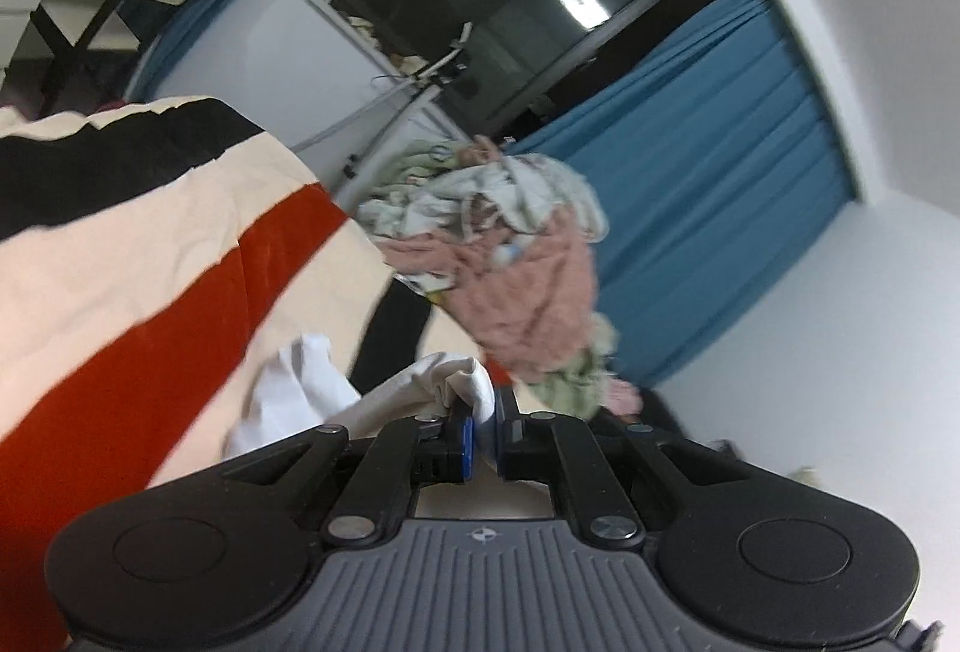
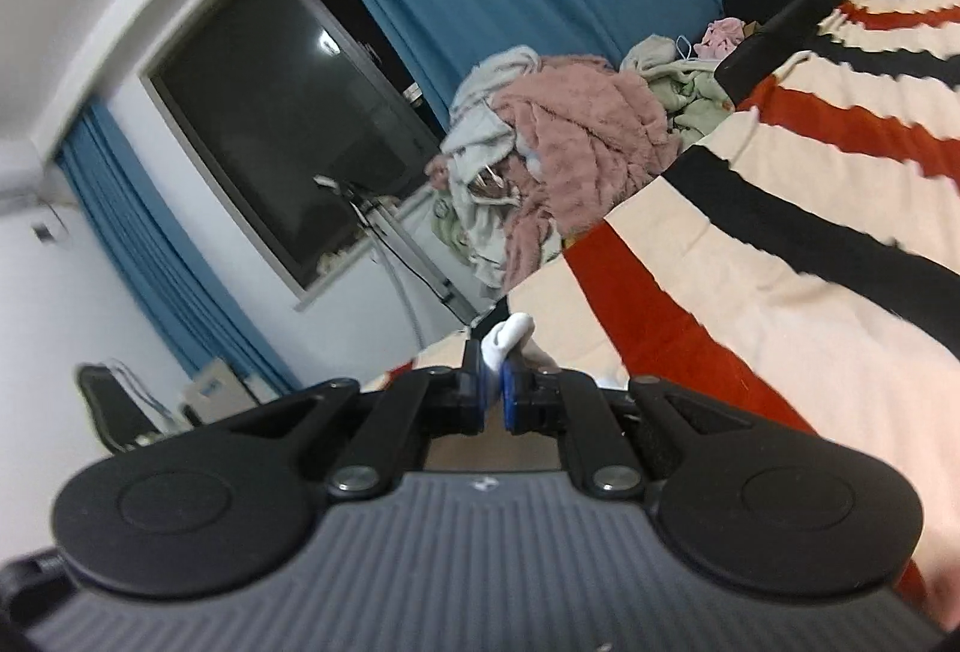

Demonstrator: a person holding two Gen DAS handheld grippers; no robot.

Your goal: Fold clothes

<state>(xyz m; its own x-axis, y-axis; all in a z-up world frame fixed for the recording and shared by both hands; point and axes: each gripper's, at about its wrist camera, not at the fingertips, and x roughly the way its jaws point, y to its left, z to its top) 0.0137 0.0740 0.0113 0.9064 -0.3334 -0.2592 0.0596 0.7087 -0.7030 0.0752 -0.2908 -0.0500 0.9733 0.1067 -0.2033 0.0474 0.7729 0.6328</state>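
The left gripper point(image 1: 485, 421) has its fingers nearly closed, pinching a bunched fold of the white garment point(image 1: 312, 388); the right gripper point(image 2: 492, 388) pinches another white fold point(image 2: 510, 337) the same narrow way. Both point low across the striped bedspread point(image 2: 780, 244), toward the bed's far edge, where a pile of clothes point(image 2: 564, 141) lies.

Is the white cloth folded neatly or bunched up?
Bunched: the white cloth shows crumpled creases, pinched in the left gripper and right gripper.
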